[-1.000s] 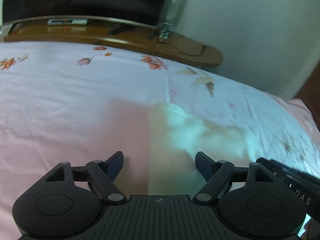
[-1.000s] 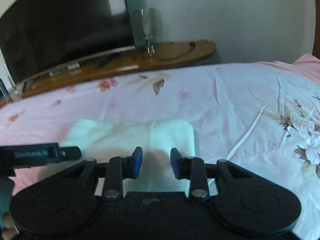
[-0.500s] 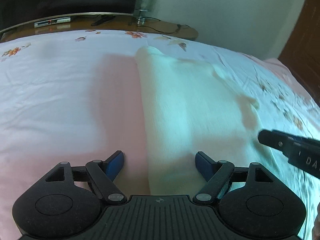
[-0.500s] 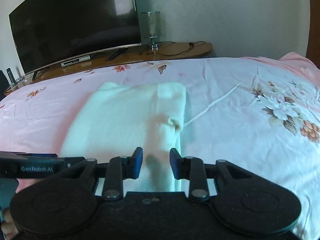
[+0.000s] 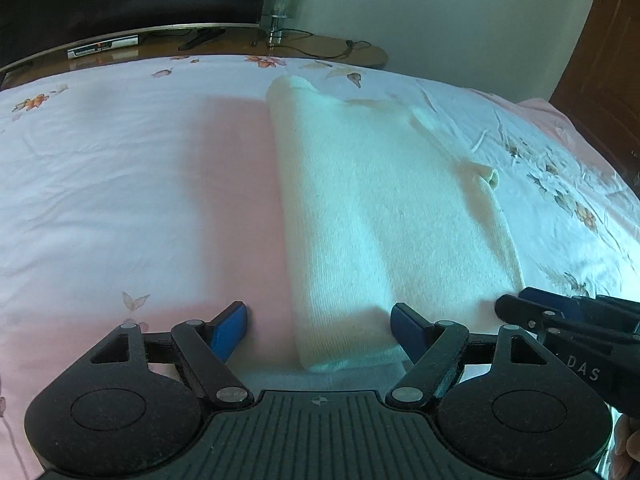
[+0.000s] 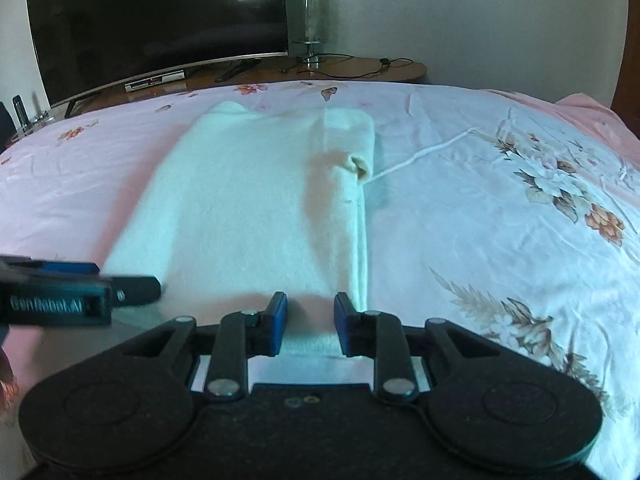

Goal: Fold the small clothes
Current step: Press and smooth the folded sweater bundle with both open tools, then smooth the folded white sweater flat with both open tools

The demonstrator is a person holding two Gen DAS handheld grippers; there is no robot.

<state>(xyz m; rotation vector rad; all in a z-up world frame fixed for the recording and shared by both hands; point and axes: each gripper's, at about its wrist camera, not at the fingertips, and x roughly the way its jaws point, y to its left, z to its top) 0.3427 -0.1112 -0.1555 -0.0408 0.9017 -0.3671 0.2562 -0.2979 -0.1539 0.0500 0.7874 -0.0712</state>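
We find the left gripper [image 5: 318, 330] spread wide over the white garment [image 5: 384, 216]'s near-left corner; the right gripper [image 6: 310, 322] is closing over its near-right hem, not yet pinching.

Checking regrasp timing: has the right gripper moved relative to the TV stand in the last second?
Yes. The right gripper backed away from the TV stand, toward the white garment's near edge, jaws closing.

Cream garment [image 5: 384, 216] centre frame: soft knit cloth, fine ribbed, matt; bedsheet [image 5: 120, 184] beneath: smooth thin floral cotton, lightly creased; gripper fingers [image 6: 276, 322]: matt black plastic, blue pads, metal pivot pins; TV stand [image 6: 360, 70] upper frame: glossy wood; lamp [image 6: 310, 20]: clear glass
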